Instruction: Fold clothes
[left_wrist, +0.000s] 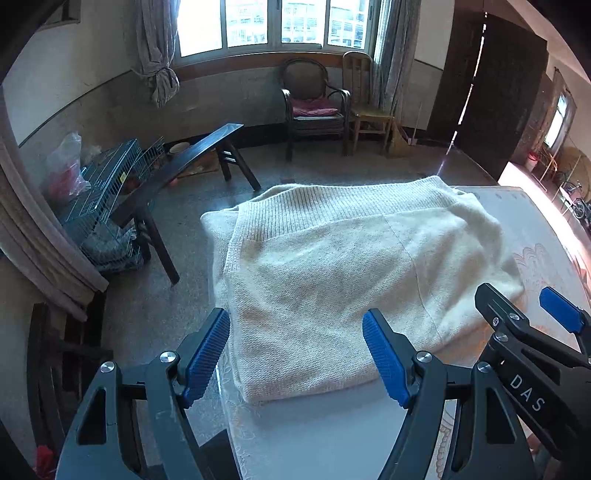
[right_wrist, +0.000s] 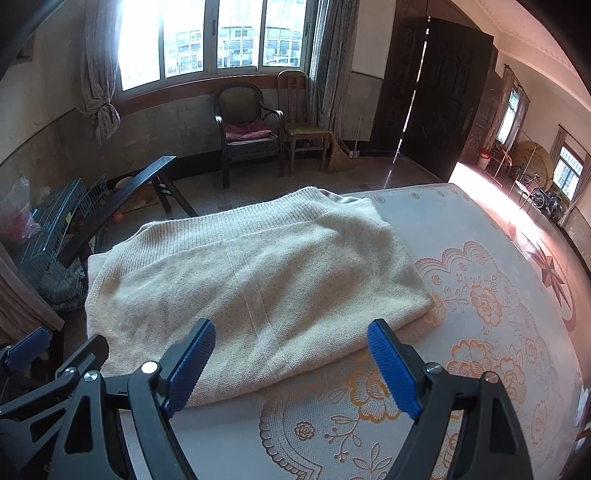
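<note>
Cream knit sweater (left_wrist: 332, 273) lies folded into a thick rectangular bundle on the table (right_wrist: 480, 332), over toward the table's left edge and far side. Ribbed band runs along its far edge, a seam line down the middle of the top layer. Near edge of the bundle sits just ahead of both sets of my fingers. Table cover is white with orange floral lace pattern, bare to the right of the sweater.

My left gripper (left_wrist: 299, 354) hovers over the near left corner of the sweater, jaws spread wide, blue pads apart, nothing clamped between them. The left pad hangs past the table's edge, over the floor. My right gripper (right_wrist: 295, 362) is over the sweater's near right edge, jaws also wide apart, nothing held. Whether the pads graze the knit, cannot tell. The two grippers are close side by side; each shows at the edge of the other's view.

Beyond the table: dark wooden bench (left_wrist: 184, 162) on the floor to the left, blue wire cage (left_wrist: 107, 184) beside it, red-and-clear plastic bag (left_wrist: 66, 166) behind that. Under the window (right_wrist: 192, 40) stand a dark armchair with a red cushion (right_wrist: 247, 129) and a plain wooden chair (right_wrist: 299, 122); a broom (right_wrist: 338, 155) leans next to them. Tied-back curtain (right_wrist: 99, 81) at left, dark double door (right_wrist: 443, 92) at right.
</note>
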